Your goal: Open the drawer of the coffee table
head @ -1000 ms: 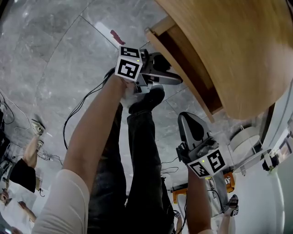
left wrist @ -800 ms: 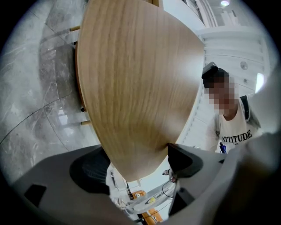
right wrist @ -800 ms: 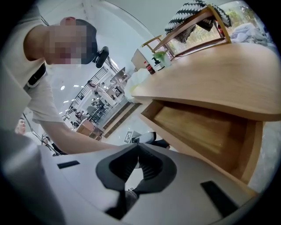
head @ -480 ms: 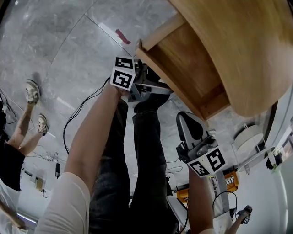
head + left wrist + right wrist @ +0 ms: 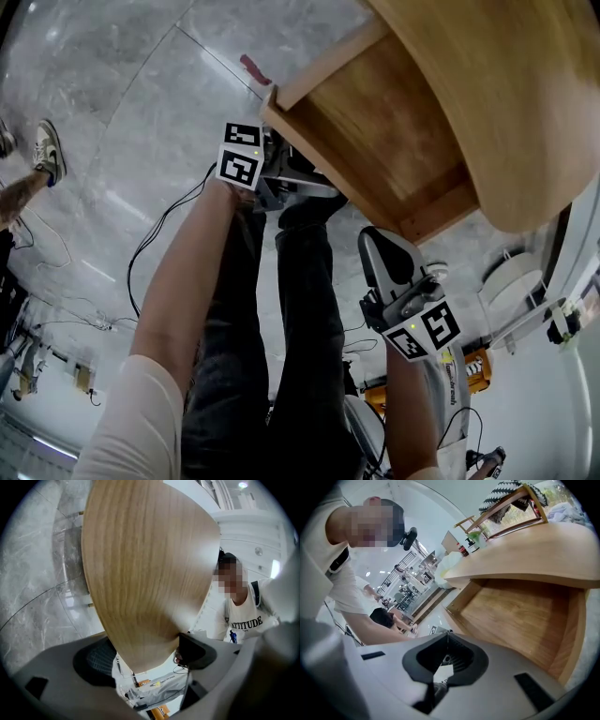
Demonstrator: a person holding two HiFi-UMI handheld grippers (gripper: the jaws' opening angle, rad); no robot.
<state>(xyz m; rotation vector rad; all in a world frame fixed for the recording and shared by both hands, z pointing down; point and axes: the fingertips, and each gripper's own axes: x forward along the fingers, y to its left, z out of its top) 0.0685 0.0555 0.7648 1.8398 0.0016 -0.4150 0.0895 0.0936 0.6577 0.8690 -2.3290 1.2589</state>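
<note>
drawer of coffee table, held at its front panel

item: drawer (image 5: 375,141), pale wood, standing well out from under the coffee table (image 5: 506,84), its bare inside showing. we see nothing lying in it. we judge the opening mostly or wholly done.

left gripper (image 5: 281,180): jaws closed onto the drawer's front panel, the board's edge clamped between the pads (image 5: 96,660).

right gripper (image 5: 392,272): jaws brought together on nothing, near the drawer's other front corner and not touching it.

handling, as we judge it: rigid board, not fragile, smooth-faced, so a pinch could slip. weight is modest while empty, and the runners set the drag. no handle shows. the best hold is the front panel's edge, pulled straight so the box does not rack.
</note>
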